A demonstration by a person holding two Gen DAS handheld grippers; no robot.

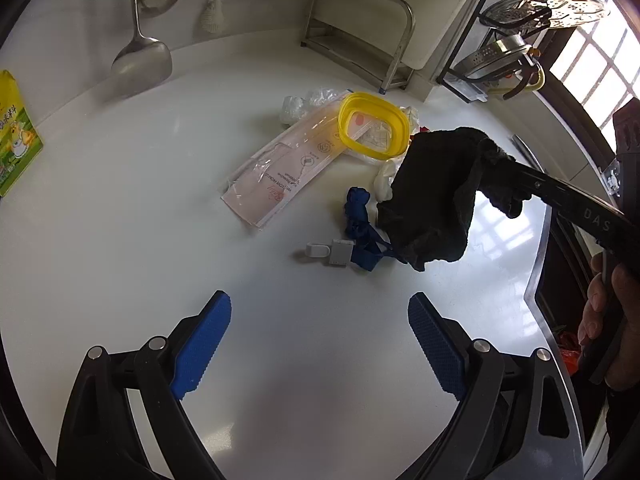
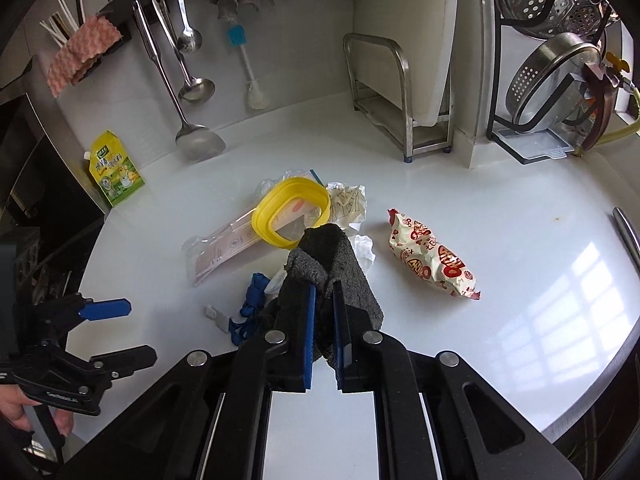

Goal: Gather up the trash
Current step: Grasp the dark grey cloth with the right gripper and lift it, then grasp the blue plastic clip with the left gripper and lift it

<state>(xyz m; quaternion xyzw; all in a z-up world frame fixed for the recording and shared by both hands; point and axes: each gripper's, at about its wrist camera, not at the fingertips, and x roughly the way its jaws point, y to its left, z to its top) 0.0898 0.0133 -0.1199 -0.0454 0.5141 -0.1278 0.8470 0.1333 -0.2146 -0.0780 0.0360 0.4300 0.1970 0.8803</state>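
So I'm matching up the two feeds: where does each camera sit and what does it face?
Left wrist: on the left gripper, angled down at the counter; its open blue fingers and a hand show.
Right wrist: on the right gripper, shut on the dark cloth.
Shared: cloth, yellow lid, blue strap.

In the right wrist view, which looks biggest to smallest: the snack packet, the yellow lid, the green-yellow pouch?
1. Snack packet
2. Yellow lid, nearly as big, so unsure
3. Green-yellow pouch, though it stands farther back
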